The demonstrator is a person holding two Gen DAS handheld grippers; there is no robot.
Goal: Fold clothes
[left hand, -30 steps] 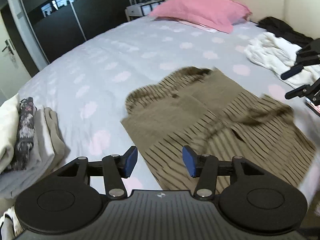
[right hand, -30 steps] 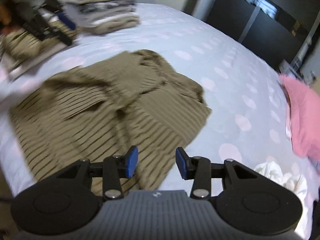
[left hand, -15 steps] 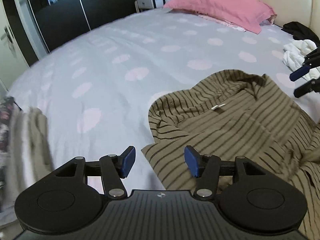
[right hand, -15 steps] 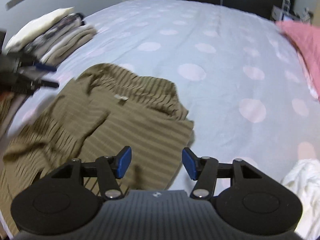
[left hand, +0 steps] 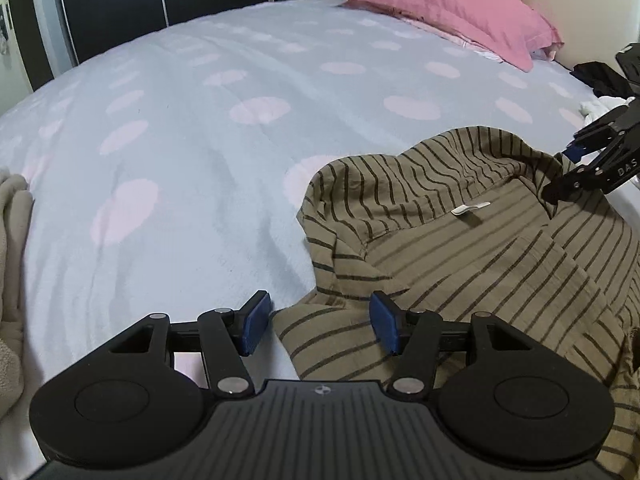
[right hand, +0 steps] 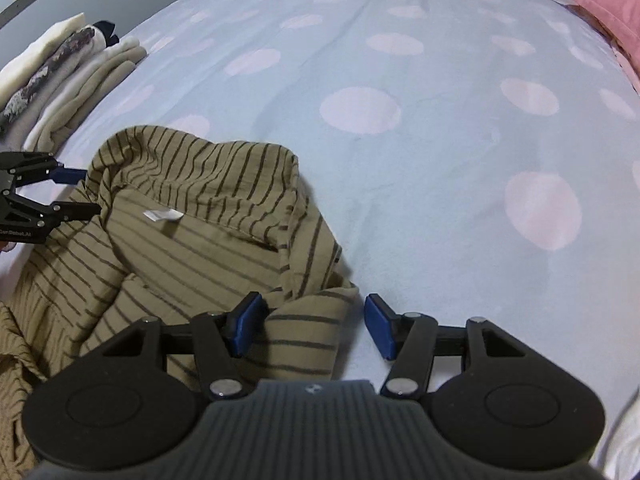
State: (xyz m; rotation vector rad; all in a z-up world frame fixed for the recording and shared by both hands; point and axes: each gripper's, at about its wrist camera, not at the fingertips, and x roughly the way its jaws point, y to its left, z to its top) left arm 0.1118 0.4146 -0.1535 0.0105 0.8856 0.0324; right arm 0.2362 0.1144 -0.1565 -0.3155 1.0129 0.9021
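Observation:
An olive-brown striped shirt (left hand: 460,248) lies crumpled on the bed, collar and white label up; it also shows in the right wrist view (right hand: 192,232). My left gripper (left hand: 318,326) is open, low over the shirt's near left shoulder corner, with cloth between the blue pads. My right gripper (right hand: 306,326) is open over the opposite shoulder corner, a fold of cloth between its pads. Each gripper shows in the other's view: the right one (left hand: 576,168) at the collar's right side, the left one (right hand: 72,192) at its left side.
The bed has a pale blue sheet (left hand: 240,140) with pink dots. A pink pillow (left hand: 444,12) lies at the head. A stack of folded clothes (right hand: 68,76) sits at the bed's edge. White and black garments (left hand: 600,92) lie beyond the shirt.
Both grippers have moved in and down toward the shirt's collar end, one at each shoulder. The shirt now lies with its collar and label showing. Both jaws stay open.

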